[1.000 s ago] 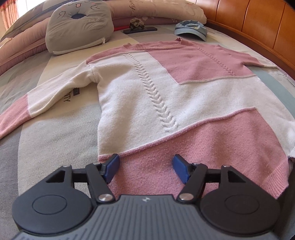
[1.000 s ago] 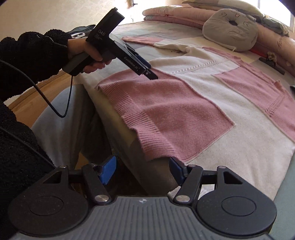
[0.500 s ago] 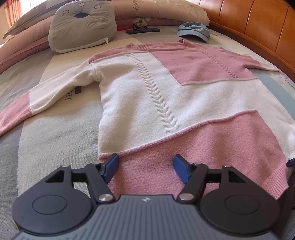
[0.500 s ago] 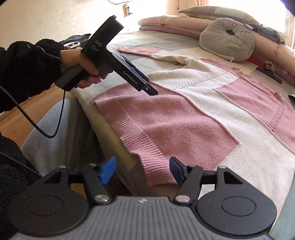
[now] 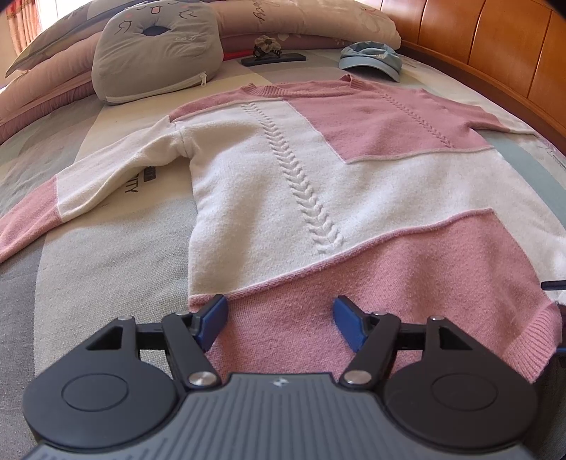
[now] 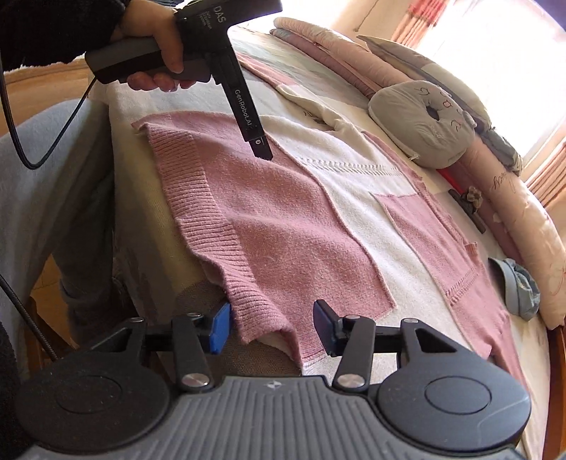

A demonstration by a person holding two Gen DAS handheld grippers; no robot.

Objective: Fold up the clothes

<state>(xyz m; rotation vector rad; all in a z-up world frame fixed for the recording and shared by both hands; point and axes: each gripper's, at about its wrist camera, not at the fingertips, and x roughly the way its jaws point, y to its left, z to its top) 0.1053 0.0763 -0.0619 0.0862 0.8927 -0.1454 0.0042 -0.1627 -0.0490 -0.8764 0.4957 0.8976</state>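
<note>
A pink and white knitted sweater (image 5: 318, 184) lies flat, front up, on the bed, sleeves spread; it also shows in the right wrist view (image 6: 318, 219). My left gripper (image 5: 279, 318) is open and empty, just above the pink hem band near the sweater's lower left corner. It also shows in the right wrist view (image 6: 260, 147), held in a hand above the hem. My right gripper (image 6: 272, 327) is open, its jaws on either side of the sweater's lower right hem corner, which hangs over the bed edge. A dark tip of it shows in the left wrist view (image 5: 553, 284).
A grey cat-face cushion (image 5: 155, 49), a blue cap (image 5: 371, 58), a dark flat object with a flower (image 5: 272, 56) and long pillows (image 5: 300, 17) lie at the bed's far end. A wooden headboard (image 5: 495, 46) runs along the right. The person's legs (image 6: 53, 184) stand beside the bed.
My right gripper has moved in and swung round to the sweater's lower right hem corner, now between its jaws. My left gripper has shifted slightly forward over the hem and tilted downward.
</note>
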